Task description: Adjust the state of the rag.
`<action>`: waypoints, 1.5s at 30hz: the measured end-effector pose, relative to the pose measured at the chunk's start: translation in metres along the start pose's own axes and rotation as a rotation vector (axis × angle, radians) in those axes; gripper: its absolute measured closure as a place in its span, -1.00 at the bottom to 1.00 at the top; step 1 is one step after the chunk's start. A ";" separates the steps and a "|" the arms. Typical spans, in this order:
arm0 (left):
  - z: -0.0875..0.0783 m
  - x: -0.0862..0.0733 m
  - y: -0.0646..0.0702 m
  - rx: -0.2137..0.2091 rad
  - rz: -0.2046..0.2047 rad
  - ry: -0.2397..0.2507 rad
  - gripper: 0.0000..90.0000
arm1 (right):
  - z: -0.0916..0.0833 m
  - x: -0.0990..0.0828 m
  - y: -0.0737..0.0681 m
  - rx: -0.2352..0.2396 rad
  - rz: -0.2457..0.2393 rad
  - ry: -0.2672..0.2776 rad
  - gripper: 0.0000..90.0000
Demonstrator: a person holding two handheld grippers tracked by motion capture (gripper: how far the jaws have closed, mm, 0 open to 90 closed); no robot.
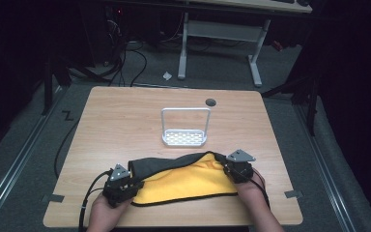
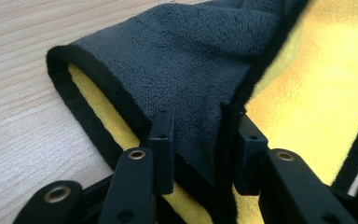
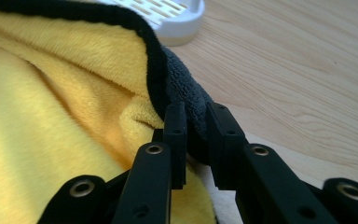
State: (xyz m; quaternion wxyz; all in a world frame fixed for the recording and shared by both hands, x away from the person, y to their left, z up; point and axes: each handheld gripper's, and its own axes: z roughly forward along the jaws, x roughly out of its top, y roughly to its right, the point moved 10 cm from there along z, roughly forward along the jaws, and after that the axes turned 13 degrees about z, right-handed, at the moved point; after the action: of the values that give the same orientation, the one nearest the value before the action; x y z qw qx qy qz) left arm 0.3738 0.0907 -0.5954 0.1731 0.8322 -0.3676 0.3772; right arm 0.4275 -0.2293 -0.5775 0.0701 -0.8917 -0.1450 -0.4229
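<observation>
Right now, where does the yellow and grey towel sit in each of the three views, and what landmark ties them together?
High view: the towel lies at the table's near edge, between both grippers.
Left gripper view: grey folded flap at centre, yellow face at right.
Right gripper view: yellow face fills the left, grey corner between the jaws.
Shared landmark: the towel's black edge binding; the white rack also shows at the right gripper view's top.

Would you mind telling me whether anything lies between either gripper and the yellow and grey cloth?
Nothing visible does. The left gripper and the right gripper each have a fold of the yellow and grey microfibre cloth between their jaws; the white wire rack stands beyond it.
</observation>
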 end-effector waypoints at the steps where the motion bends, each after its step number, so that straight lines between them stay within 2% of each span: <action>1: 0.000 0.000 0.000 0.000 0.002 0.000 0.46 | 0.000 0.000 0.000 0.000 0.000 0.000 0.75; 4: 0.000 0.000 0.000 0.000 0.000 -0.001 0.45 | -0.002 0.003 0.005 0.003 0.024 0.008 0.62; 6: 0.000 0.000 0.000 -0.002 0.001 0.000 0.45 | -0.011 0.011 0.004 0.011 0.039 0.047 0.46; 9: 0.000 0.000 0.000 -0.005 -0.001 0.000 0.45 | -0.019 0.016 0.003 0.016 0.046 0.072 0.40; 15: 0.000 0.000 0.001 -0.003 0.001 0.000 0.43 | -0.035 0.025 -0.001 0.029 0.041 0.120 0.35; 18: 0.000 0.000 0.001 -0.004 0.002 0.000 0.43 | -0.039 0.023 -0.004 0.038 0.036 0.125 0.40; 23: 0.000 0.000 0.001 -0.007 0.003 -0.002 0.42 | -0.034 0.009 -0.008 0.053 0.021 0.080 0.52; 26: 0.000 0.000 0.001 -0.007 0.006 -0.004 0.42 | -0.025 -0.005 -0.014 0.080 0.008 0.019 0.66; 28: 0.000 0.000 0.002 -0.006 0.011 -0.006 0.42 | -0.024 -0.008 -0.015 0.082 0.006 0.008 0.74; 34: -0.002 -0.002 0.008 -0.021 0.035 -0.020 0.49 | -0.015 -0.027 -0.016 0.081 -0.002 -0.077 0.82; 37: -0.004 -0.003 0.016 -0.038 0.053 -0.033 0.50 | -0.017 -0.038 -0.016 0.088 0.006 -0.110 0.82; 41: -0.009 -0.007 0.031 -0.062 0.070 -0.042 0.50 | -0.032 -0.050 -0.012 0.090 0.011 -0.109 0.81; 45: -0.014 -0.012 0.049 -0.111 0.081 -0.051 0.51 | -0.050 -0.065 -0.008 0.084 0.012 -0.109 0.80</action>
State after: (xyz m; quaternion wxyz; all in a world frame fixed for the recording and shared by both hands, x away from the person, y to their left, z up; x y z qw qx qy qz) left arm 0.3251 0.0718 -0.5943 0.1941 0.8151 -0.4256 0.3419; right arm 0.3497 -0.2470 -0.5964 0.1022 -0.9105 -0.1609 -0.3669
